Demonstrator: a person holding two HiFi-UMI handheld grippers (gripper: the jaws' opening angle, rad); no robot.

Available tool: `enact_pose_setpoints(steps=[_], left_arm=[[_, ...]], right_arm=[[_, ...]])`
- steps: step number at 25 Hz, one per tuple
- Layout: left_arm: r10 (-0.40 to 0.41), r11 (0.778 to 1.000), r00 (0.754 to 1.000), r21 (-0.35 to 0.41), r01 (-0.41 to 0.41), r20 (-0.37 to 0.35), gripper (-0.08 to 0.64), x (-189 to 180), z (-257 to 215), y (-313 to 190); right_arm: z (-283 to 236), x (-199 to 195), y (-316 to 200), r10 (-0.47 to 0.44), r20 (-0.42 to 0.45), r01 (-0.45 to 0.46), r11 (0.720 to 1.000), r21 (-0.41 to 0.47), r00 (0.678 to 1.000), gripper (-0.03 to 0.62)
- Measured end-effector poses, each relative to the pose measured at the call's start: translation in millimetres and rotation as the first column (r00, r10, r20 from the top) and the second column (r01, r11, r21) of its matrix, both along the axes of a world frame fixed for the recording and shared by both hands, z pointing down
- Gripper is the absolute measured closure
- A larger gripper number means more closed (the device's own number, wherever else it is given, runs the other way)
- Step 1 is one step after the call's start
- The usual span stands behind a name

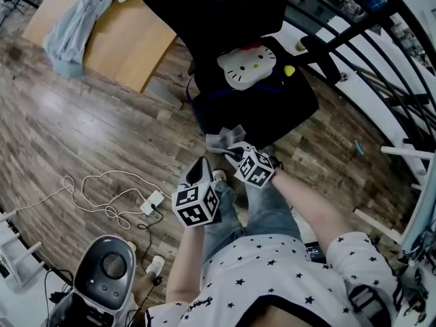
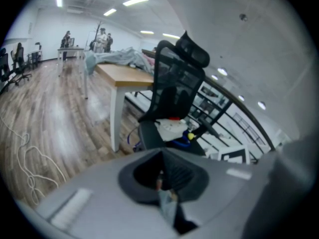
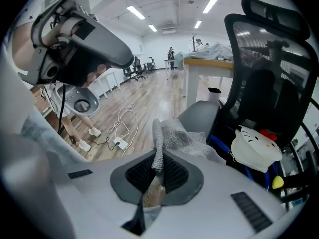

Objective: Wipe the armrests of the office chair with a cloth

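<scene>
The black office chair [image 1: 255,94] stands ahead of me with a white cat-face cushion [image 1: 246,65] on its seat. My right gripper [image 1: 230,150] is shut on a grey cloth [image 1: 221,140] at the chair's near edge. In the right gripper view the cloth [image 3: 174,137] rises out of the closed right gripper [image 3: 157,169] and drapes toward a grey armrest [image 3: 200,116] beside the mesh back [image 3: 264,83]. My left gripper [image 1: 203,165] hangs just left of it and lower, apart from the cloth. The left gripper [image 2: 162,172] is shut on nothing, and the chair [image 2: 174,86] lies beyond it.
A wooden table [image 1: 122,43] with a heap of grey fabric [image 1: 78,19] stands at the back left. A white cable and power strip [image 1: 152,200] lie on the wood floor. A round grey appliance [image 1: 107,271] sits at the bottom left. A black railing [image 1: 381,39] runs along the right.
</scene>
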State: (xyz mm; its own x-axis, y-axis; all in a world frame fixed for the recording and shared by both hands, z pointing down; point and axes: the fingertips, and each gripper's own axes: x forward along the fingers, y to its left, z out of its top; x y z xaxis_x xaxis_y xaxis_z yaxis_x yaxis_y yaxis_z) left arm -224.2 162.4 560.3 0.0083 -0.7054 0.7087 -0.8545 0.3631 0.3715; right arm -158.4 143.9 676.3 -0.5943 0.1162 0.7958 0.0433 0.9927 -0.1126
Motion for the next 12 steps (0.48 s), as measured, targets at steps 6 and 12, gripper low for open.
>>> enact_pose_setpoints(steps=[6,12], left_arm=[[0.007,1.0,1.0,0.004,-0.007,-0.002,0.552,1.6,-0.7,-1.0],[0.006,1.0,1.0,0.004,-0.006,-0.001,0.552,-1.9,-1.4,-1.6]], right_arm=[[2.5,9.8,10.7,-0.016,-0.021,0.016,1.0,-0.013,1.0,0.565],[7.4,13.9,15.6,-0.018,-0.044,0.018,1.0,-0.004,0.999,0.565]])
